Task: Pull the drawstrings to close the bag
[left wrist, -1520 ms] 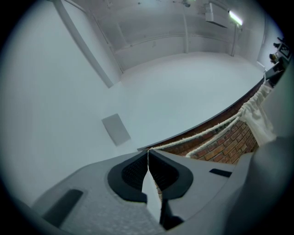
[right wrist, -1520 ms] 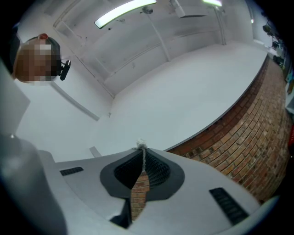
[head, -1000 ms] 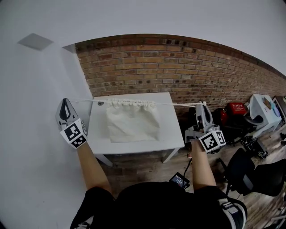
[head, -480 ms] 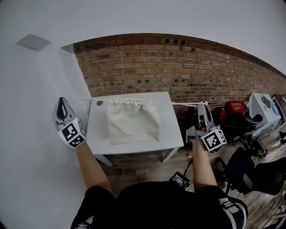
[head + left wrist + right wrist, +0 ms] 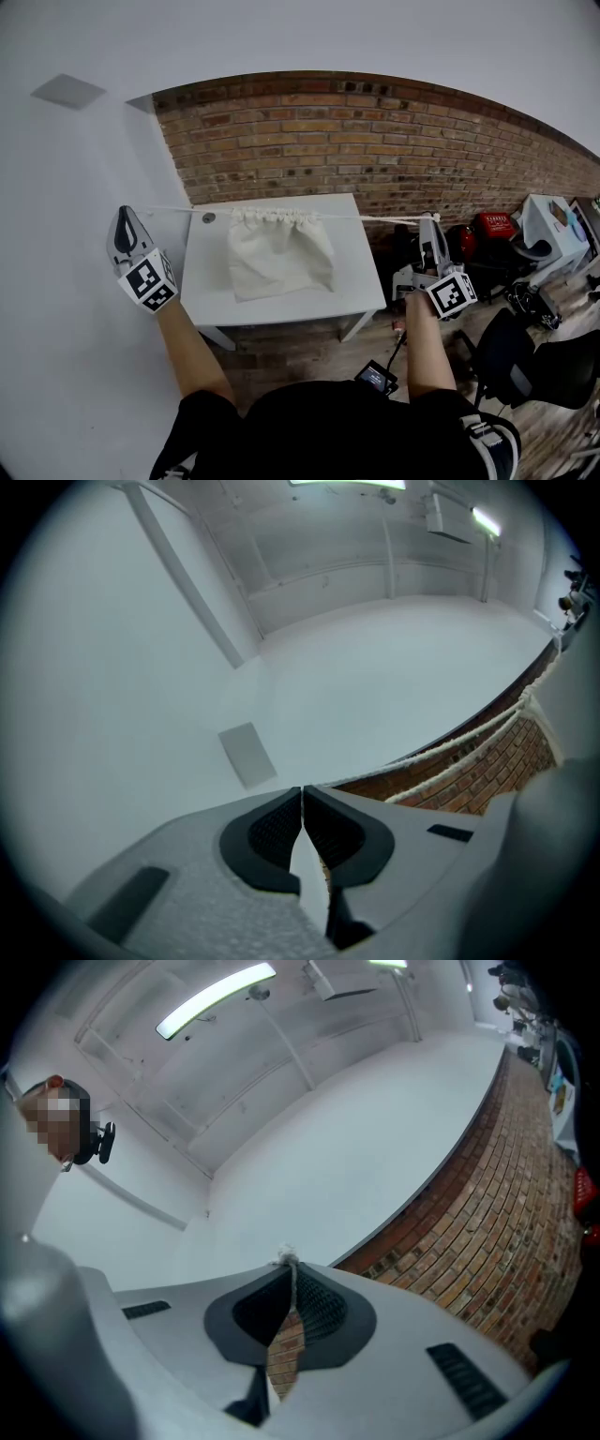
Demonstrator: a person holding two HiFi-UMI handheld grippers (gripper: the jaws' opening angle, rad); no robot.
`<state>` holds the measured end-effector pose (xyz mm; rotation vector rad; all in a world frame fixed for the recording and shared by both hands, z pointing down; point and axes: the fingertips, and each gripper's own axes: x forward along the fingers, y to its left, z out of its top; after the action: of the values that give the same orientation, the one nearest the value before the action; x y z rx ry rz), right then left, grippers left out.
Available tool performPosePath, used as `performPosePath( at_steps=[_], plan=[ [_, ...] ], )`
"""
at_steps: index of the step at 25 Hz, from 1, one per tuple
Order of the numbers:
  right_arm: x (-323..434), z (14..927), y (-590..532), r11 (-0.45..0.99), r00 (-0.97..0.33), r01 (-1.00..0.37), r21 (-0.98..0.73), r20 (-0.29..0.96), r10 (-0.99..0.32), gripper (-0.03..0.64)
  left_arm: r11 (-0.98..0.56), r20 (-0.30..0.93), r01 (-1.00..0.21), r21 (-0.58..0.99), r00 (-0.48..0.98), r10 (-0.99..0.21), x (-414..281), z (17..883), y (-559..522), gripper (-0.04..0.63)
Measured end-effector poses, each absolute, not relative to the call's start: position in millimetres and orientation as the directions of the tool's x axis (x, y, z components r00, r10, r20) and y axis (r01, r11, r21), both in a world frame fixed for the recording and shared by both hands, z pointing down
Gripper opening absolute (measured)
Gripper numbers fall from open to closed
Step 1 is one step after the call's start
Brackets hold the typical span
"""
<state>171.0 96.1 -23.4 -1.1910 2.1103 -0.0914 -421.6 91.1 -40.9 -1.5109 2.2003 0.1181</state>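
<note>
The cream cloth drawstring bag (image 5: 279,258) lies flat on the white tabletop (image 5: 361,281), with its gathered mouth along the far edge, by the red brick wall (image 5: 375,141). The white drawstring cord (image 5: 370,218) runs taut along that edge and out past both side edges.

The left gripper (image 5: 127,216), beyond the left edge, has its fingers closed on one end. The right gripper (image 5: 428,222), beyond the right edge, pinches the knotted end (image 5: 284,1261).

Any further pull goes sideways, each hand straight away from the bag. The mouth looks nearly cinched. A white wall (image 5: 66,281) bounds the left side, and a black office chair (image 5: 525,356) crowds the right.
</note>
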Motion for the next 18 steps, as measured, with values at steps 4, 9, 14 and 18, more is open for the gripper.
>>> performPosePath(
  at_steps=[4, 9, 14, 18],
  plan=[
    [173.3, -23.4, 93.1, 0.575, -0.326, -0.721, -0.387, -0.543, -0.774, 0.006, 0.398, -0.430, -0.898, -0.186, -0.290, -0.855, -424.2, -43.8, 88.9, 0.023],
    [179.8, -23.8, 92.8, 0.569, -0.318, -0.726, -0.386, -0.545, -0.776, 0.006, 0.385, -0.449, -0.911, -0.149, -0.284, -0.847, -425.6, -49.1, 90.8, 0.023],
    [183.5, -22.3, 89.2, 0.572, -0.313, -0.710, -0.410, -0.545, -0.778, 0.006, 0.365, -0.454, -0.925, -0.103, -0.283, -0.845, -429.0, -51.7, 90.5, 0.023],
    [191.0, -20.7, 85.6, 0.577, -0.307, -0.699, -0.422, -0.552, -0.775, 0.006, 0.358, -0.459, -0.929, -0.094, -0.278, -0.844, -429.1, -52.0, 88.9, 0.023]
  ],
)
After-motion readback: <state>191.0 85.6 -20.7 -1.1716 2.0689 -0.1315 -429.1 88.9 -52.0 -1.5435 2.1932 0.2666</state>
